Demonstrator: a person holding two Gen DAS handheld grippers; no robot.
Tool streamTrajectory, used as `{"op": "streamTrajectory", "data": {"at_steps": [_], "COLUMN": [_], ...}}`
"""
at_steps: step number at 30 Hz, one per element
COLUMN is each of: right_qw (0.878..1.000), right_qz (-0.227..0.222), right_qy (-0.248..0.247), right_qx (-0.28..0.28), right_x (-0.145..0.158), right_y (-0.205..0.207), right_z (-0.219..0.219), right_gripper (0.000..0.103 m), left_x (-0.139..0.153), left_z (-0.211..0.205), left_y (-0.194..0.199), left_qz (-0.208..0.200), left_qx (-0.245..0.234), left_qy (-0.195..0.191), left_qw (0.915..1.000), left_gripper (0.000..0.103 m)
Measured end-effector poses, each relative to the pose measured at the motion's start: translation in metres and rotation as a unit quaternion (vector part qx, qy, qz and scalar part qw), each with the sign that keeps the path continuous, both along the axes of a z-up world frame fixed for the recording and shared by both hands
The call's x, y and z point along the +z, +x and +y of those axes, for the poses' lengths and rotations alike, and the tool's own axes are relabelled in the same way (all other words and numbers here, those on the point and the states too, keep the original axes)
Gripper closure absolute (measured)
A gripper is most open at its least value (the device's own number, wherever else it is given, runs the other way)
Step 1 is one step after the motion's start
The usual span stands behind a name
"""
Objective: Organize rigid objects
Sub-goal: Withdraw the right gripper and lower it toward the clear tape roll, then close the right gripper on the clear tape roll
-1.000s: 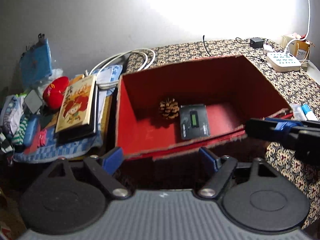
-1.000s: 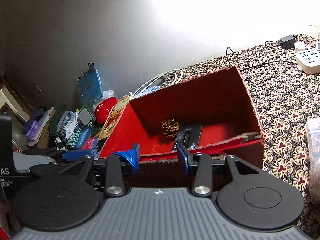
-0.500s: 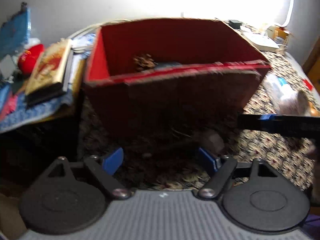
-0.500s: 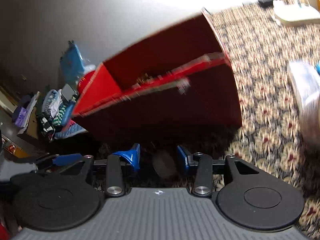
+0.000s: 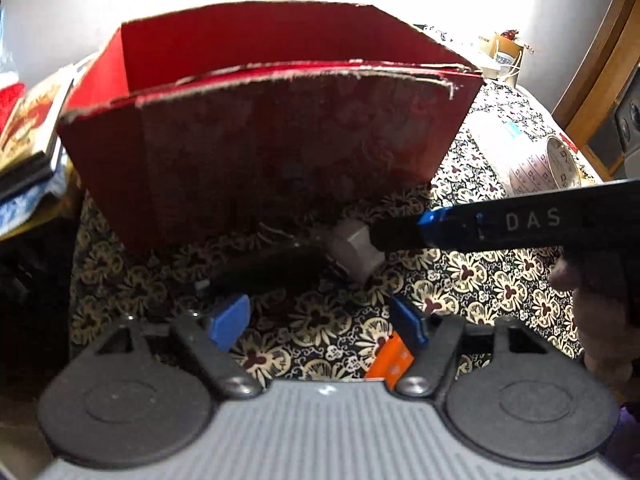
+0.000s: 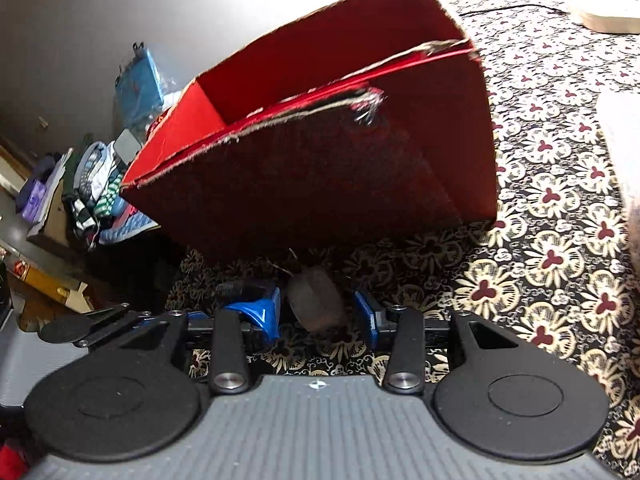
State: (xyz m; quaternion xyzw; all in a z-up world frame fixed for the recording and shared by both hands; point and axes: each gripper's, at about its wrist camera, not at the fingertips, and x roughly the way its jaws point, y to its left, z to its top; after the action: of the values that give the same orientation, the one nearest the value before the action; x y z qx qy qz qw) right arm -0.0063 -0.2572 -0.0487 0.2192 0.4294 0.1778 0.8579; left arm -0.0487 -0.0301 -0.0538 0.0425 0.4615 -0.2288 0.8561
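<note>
A red cardboard box (image 5: 280,136) stands on the patterned cloth; its inside is hidden from both views. A grey-brown stone-like lump (image 6: 316,300) lies on the cloth in front of the box, with a dark object (image 5: 272,268) beside it. My right gripper (image 6: 318,314) is open, its blue fingers on either side of the lump, not closed on it. In the left wrist view the lump (image 5: 352,250) sits at the right gripper's tip (image 5: 432,220). My left gripper (image 5: 320,320) is open and empty, low over the cloth.
Books (image 5: 28,128) are stacked left of the box. A tape roll (image 5: 556,164) and a plastic packet (image 5: 500,140) lie to the right. An orange block (image 5: 390,360) lies by my left gripper's right finger. Clothes and clutter (image 6: 92,184) are piled far left. A white power strip (image 6: 604,12) sits far right.
Both grippers dropped from above the box to the cloth in front of it. The box's contents went out of sight. The right gripper's fingers now straddle the lump.
</note>
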Motion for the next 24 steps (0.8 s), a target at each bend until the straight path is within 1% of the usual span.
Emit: {"op": "streamTrajectory", "data": {"at_steps": [5,8,9,10,12,15,17,19,22,24], "right_qw": [1.000,1.000,1.000,1.000,1.000,0.999,0.997,0.996,0.994,0.992], "right_qz": [0.007,0.007,0.011,0.014,0.017,0.021,0.032,0.037,0.048,0.057], "right_qy": [0.000,-0.002,-0.001,0.010,0.021,0.045,0.065,0.068,0.084,0.100], "right_qx": [0.012,0.006,0.002,0.002,0.001,-0.013,-0.026,-0.037,-0.042,-0.045], "right_x": [-0.010,-0.015,-0.017,-0.018,-0.019,-0.022,-0.026,-0.028,-0.032,-0.035], "right_y": [0.011,0.017,0.019,0.020,0.021,0.021,0.023,0.022,0.021,0.021], "right_z": [0.010,0.011,0.010,0.008,0.003,-0.010,-0.019,-0.026,-0.034,-0.038], "right_gripper": [0.077,0.080,0.083,0.084,0.089,0.094,0.095,0.095,0.095,0.095], "left_x": [-0.003,-0.004,-0.004,-0.003,-0.003,-0.002,0.000,0.000,-0.001,-0.004], "left_z": [0.001,-0.002,-0.002,-0.003,-0.004,-0.009,-0.013,-0.018,-0.030,-0.038], "left_y": [0.001,0.001,0.002,0.003,0.005,0.010,0.013,0.015,0.021,0.025], "left_qz": [0.001,-0.001,-0.003,-0.004,-0.003,-0.005,-0.008,-0.011,-0.013,-0.011], "left_qx": [-0.006,-0.013,-0.015,-0.016,-0.019,-0.029,-0.038,-0.047,-0.060,-0.071], "left_qy": [-0.006,-0.006,-0.006,-0.006,-0.013,-0.023,-0.028,-0.034,-0.033,-0.032], "left_qw": [1.0000,0.9999,0.9999,0.9998,0.9997,0.9993,0.9988,0.9983,0.9975,0.9969], "left_gripper": [0.031,0.032,0.033,0.033,0.037,0.040,0.041,0.041,0.041,0.043]}}
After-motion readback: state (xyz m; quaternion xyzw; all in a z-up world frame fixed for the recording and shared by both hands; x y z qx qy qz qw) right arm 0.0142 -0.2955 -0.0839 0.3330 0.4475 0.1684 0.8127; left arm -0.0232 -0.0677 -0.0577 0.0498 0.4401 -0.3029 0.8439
